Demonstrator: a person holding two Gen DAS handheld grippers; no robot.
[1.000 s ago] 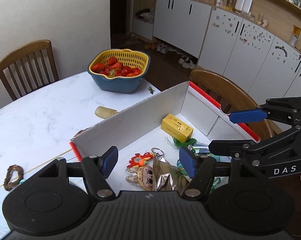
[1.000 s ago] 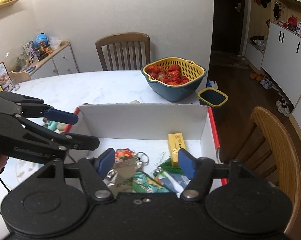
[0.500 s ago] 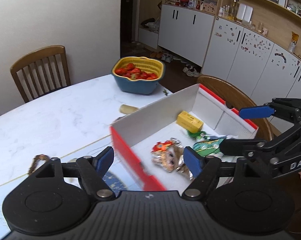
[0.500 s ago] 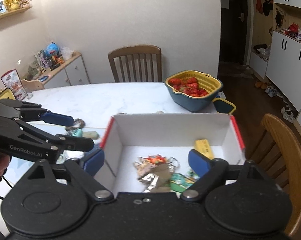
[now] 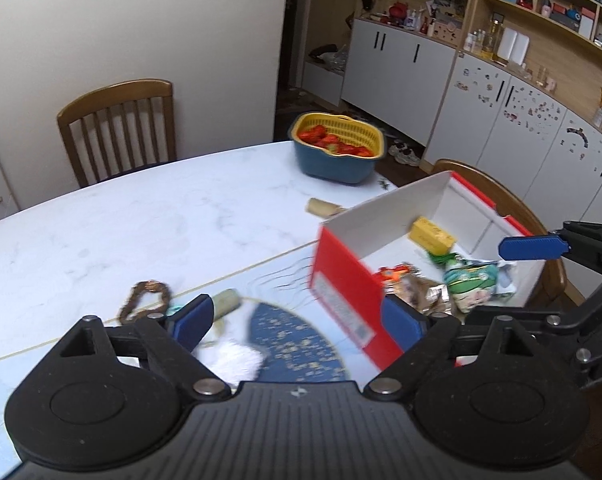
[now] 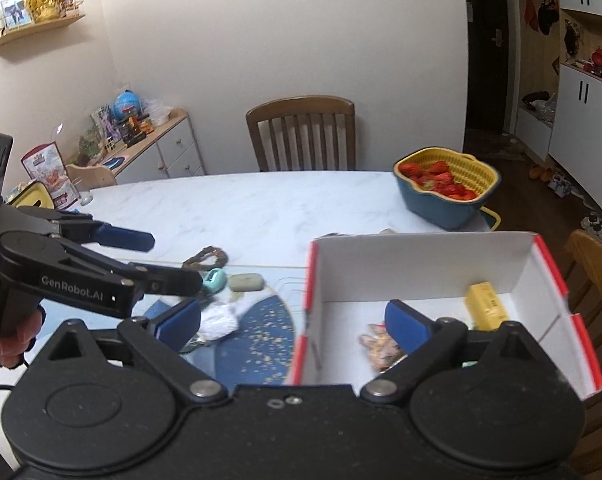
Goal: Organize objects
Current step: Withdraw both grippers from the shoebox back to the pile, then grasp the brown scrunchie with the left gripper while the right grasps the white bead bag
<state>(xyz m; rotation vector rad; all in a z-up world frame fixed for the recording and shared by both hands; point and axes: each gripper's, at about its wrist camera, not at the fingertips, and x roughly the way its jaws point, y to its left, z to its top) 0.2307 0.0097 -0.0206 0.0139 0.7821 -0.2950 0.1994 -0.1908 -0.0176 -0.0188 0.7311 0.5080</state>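
Now both tongs (image 5: 297, 322) (image 6: 293, 320) gape empty; red-sided box (image 5: 347, 280) w/ white inside holds trinkets

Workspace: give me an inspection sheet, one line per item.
Surface: white marble table with a blue patterned mat near the claws.
Job's things: open red-and-white box holding a yellow pack, keychains and a green packet. Still outside, on the table: bead bracelet, teal item, pale bar, white fluffy item.
Clutter: basket of strawberries; tan item behind the box.
Grippers: left claw open, empty; right claw open, empty.
Cables: a dark cord at the right view's lower left edge, partly hidden.
Surroundings: wooden chair, white cabinets, cluttered sideboard.
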